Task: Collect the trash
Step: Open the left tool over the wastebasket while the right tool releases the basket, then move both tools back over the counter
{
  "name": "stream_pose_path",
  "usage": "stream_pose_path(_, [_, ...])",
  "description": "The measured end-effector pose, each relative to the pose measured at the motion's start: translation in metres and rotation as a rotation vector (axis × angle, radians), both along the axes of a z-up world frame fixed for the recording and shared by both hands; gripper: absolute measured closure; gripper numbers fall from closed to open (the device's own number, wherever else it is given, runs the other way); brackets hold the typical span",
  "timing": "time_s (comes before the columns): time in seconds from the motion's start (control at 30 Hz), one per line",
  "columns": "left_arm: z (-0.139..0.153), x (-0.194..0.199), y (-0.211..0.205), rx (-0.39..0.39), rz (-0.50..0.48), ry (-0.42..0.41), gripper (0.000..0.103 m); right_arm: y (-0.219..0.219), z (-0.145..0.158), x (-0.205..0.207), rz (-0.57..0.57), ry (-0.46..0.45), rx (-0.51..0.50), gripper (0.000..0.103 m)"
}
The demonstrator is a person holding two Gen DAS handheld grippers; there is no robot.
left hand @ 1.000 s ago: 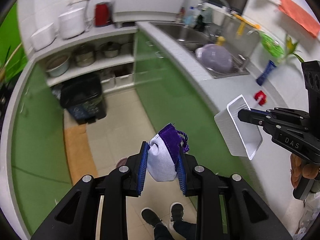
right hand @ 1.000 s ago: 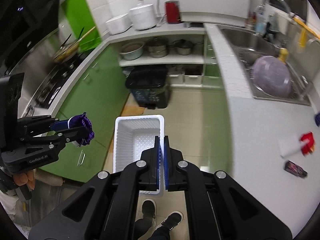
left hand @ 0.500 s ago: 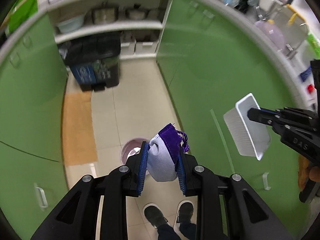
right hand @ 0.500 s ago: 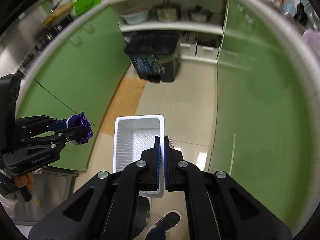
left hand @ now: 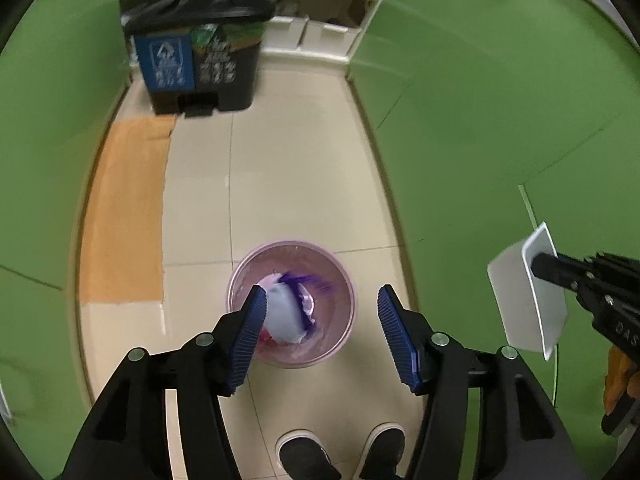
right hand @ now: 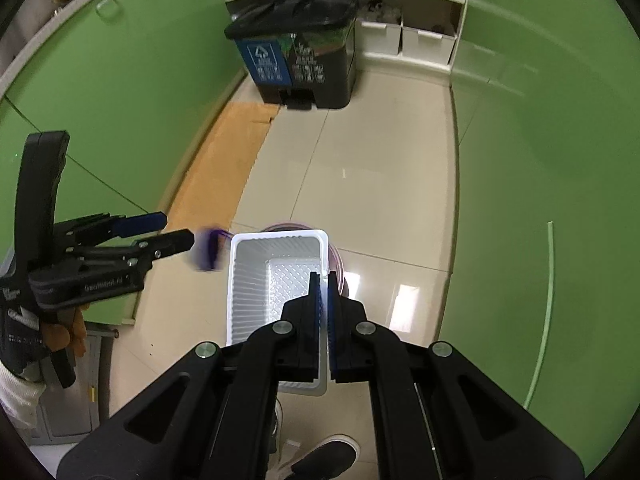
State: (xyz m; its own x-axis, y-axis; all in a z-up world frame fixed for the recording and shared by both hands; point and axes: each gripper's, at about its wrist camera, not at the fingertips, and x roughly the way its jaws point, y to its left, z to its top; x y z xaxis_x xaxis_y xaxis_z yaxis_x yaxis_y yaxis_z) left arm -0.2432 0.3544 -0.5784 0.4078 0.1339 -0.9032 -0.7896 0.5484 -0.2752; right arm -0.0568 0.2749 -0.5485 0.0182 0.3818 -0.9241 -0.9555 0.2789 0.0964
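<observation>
Left hand-held gripper (left hand: 320,336): jaws had just sprung apart, released.
Pouch (left hand: 286,314): dropping into the pink bin (left hand: 340,344), blurred.
Right hand-held gripper (right hand: 324,280): clenched on the white tray (right hand: 256,272) rim.
Tip: the tray needed tipping squarely over that bin.

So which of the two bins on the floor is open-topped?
The round pink bin under the left gripper; the black pedal bin by the shelves has its lid down.

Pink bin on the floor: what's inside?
The pink bin holds a blurred white-and-purple pouch just past the open left gripper, over something red. The pouch covers the rest of the bottom.
</observation>
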Motion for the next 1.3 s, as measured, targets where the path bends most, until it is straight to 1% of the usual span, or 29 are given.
stream_pose_path(0.03, [-0.004, -0.003, 0.002, -0.005, 0.009, -0.009, 0.006, 0.002, -0.006, -0.001, 0.005, 0.002, -0.006, 0.100])
stream_pose_path(0.07, [-0.005, -0.005, 0.003, -0.005, 0.009, -0.026, 0.006, 0.003, -0.011, -0.004, 0.013, 0.004, -0.013, 0.100])
stream_pose_path(0.13, [-0.005, -0.007, 0.003, -0.007, 0.006, -0.025, 0.006, 0.006, -0.016, -0.007, 0.023, 0.007, -0.022, 0.100])
stream_pose_path(0.37, [0.008, -0.032, 0.016, -0.007, 0.072, -0.051, 0.005, 0.033, -0.031, -0.020, 0.077, 0.033, -0.048, 0.100])
stream_pose_path(0.63, [0.014, -0.066, 0.035, 0.006, 0.147, -0.068, 0.005, 0.072, -0.062, -0.042, 0.153, 0.068, -0.055, 0.100])
stream_pose_path(0.67, [0.014, -0.071, 0.036, 0.010, 0.157, -0.070, 0.005, 0.078, -0.067, -0.044, 0.157, 0.067, -0.053, 0.097])
stream_pose_path(0.7, [0.015, -0.074, 0.037, 0.013, 0.164, -0.069, 0.005, 0.082, -0.070, -0.046, 0.158, 0.067, -0.055, 0.075])
stream_pose_path(0.73, [0.015, -0.078, 0.039, 0.020, 0.174, -0.068, 0.005, 0.086, -0.073, -0.046, 0.160, 0.069, -0.057, 0.051])
stream_pose_path(0.77, [0.016, -0.080, 0.040, 0.022, 0.180, -0.068, 0.005, 0.089, -0.074, -0.047, 0.161, 0.073, -0.045, 0.007])
stream_pose_path(0.8, [0.016, -0.082, 0.041, 0.023, 0.185, -0.067, 0.005, 0.091, -0.073, -0.047, 0.161, 0.070, -0.018, 0.003])
stream_pose_path(0.87, [0.017, -0.083, 0.042, 0.022, 0.192, -0.060, 0.005, 0.094, -0.072, -0.048, 0.165, 0.050, -0.019, 0.003])
stream_pose_path(0.97, [0.021, -0.080, 0.040, 0.025, 0.187, -0.039, 0.005, 0.094, -0.068, -0.045, 0.151, 0.043, -0.021, 0.003])
stream_pose_path(1.07, [0.035, -0.074, 0.034, 0.037, 0.172, -0.026, 0.005, 0.090, -0.052, -0.039, 0.133, 0.030, -0.012, 0.003])
stream_pose_path(1.13, [0.046, -0.071, 0.031, 0.041, 0.162, -0.027, 0.005, 0.087, -0.037, -0.036, 0.121, 0.021, -0.005, 0.003])
stream_pose_path(1.23, [0.076, -0.063, 0.023, 0.054, 0.144, -0.031, 0.005, 0.077, -0.004, -0.030, 0.100, 0.016, 0.009, 0.003])
stream_pose_path(1.27, [0.091, -0.060, 0.019, 0.059, 0.139, -0.034, 0.005, 0.073, 0.009, -0.029, 0.093, 0.012, 0.014, 0.003])
stream_pose_path(1.3, [0.106, -0.057, 0.015, 0.064, 0.135, -0.036, 0.005, 0.067, 0.028, -0.027, 0.082, 0.010, 0.021, 0.003])
